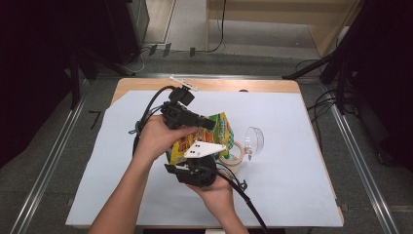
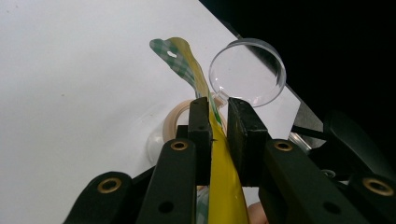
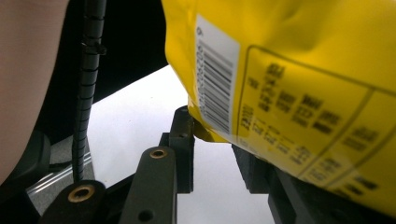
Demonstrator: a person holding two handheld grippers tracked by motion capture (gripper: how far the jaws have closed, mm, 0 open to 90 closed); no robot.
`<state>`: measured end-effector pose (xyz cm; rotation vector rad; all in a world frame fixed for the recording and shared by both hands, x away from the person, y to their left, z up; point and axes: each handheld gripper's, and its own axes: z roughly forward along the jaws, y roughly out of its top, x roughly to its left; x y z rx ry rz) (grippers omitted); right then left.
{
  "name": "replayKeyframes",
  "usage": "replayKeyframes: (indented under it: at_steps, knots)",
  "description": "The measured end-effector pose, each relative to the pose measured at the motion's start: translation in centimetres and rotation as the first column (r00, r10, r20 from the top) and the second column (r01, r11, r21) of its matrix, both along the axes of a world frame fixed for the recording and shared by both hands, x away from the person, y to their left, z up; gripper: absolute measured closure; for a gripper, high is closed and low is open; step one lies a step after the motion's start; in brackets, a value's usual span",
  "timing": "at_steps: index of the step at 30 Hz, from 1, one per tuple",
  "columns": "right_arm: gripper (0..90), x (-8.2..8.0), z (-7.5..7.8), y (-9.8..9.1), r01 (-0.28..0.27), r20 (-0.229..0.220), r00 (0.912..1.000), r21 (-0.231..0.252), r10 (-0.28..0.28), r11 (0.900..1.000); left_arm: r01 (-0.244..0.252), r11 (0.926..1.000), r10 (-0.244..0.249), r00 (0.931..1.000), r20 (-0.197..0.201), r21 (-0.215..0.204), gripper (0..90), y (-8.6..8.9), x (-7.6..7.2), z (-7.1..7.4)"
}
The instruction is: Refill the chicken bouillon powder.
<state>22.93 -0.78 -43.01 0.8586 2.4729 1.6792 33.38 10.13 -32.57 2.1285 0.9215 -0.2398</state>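
Yellow snack bag [image 1: 221,130] with green checked edging is being held up over the middle of the desk [image 1: 292,195], between both of our tongs. We are clamping its top seam with the left tongs [image 2: 219,135]; in the left gripper view the thin yellow film is running straight between the two black pads, and both pads are pressing on it. We are bringing the right tongs [image 3: 215,154] in from the near side at the bag's bottom corner. In the right gripper view that corner with the barcode is sitting between the jaws, touching the left pad, but the bag is hiding the other pad, so we cannot tell whether these tongs are clenching it. White paper is covering the desk. A roll of beige tape [image 1: 234,155] is lying flat just right of the bag, and a clear round plastic lid [image 1: 254,140] is standing on edge just right of the tape, near the desk's middle.
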Motion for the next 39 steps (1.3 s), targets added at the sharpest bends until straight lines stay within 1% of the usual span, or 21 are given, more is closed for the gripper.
replayKeyframes:
  at_steps: [4,7,9,12,17,18,20,23,27,35,39]
  knots:
    - [70.3,-0.1,-0.1,0.2,0.015,-0.006,0.9999,0.009,-0.015,0.9998,-0.006,1.0000,0.006,0.9999,0.013,0.001,80.4,0.1,-0.2,0.1]
    - [69.3,-0.1,-0.1,0.2,0.020,-0.004,0.9998,0.014,-0.020,0.9997,-0.008,0.9999,0.007,0.9992,0.039,0.012,80.4,-0.2,-0.5,0.3]
    - [67.7,-0.1,-0.2,0.1,0.035,-0.016,0.9993,0.023,-0.034,0.9991,-0.010,0.9997,0.009,0.9984,0.055,0.022,80.4,-0.6,-0.7,0.3]
    - [68.3,-0.1,-0.4,-0.2,0.045,-0.022,0.9988,0.041,-0.044,0.9982,0.001,0.9996,-0.002,0.9980,0.063,0.030,80.4,-1.0,-0.9,0.4]
    - [68.5,-0.2,-0.5,-0.3,0.051,-0.014,0.9986,0.044,-0.050,0.9977,-0.005,0.9996,0.003,0.9976,0.069,0.028,80.5,-1.3,-1.2,0.5]
    - [68.5,-0.2,-0.5,-0.3,0.051,-0.016,0.9986,0.046,-0.051,0.9976,-0.004,0.9993,0.001,0.9973,0.073,0.037,80.4,-1.3,-1.3,0.6]
    - [68.5,-0.2,-0.4,-0.3,0.050,-0.017,0.9986,0.048,-0.050,0.9976,-0.006,0.9993,0.003,0.9970,0.077,0.038,80.4,-1.3,-1.4,0.6]
    - [68.6,-0.3,-0.4,-0.4,0.047,-0.016,0.9988,0.048,-0.047,0.9977,-0.002,0.9992,-0.001,0.9974,0.072,0.040,80.4,-1.3,-1.3,0.6]
    - [68.7,-0.3,-0.5,-0.3,0.046,-0.008,0.9989,0.033,-0.046,0.9984,0.000,0.9998,-0.001,0.9986,0.053,0.019,80.4,-1.0,-1.0,0.3]
    - [68.9,-0.3,-0.4,-0.4,0.041,-0.005,0.9992,0.028,-0.041,0.9988,-0.003,0.9997,0.002,0.9988,0.049,0.023,80.4,-0.9,-0.9,0.2]
    - [68.9,-0.4,-0.3,-0.3,0.038,-0.001,0.9993,0.024,-0.038,0.9990,-0.002,0.9998,0.001,0.9990,0.045,0.017,80.5,-0.8,-0.8,0.2]
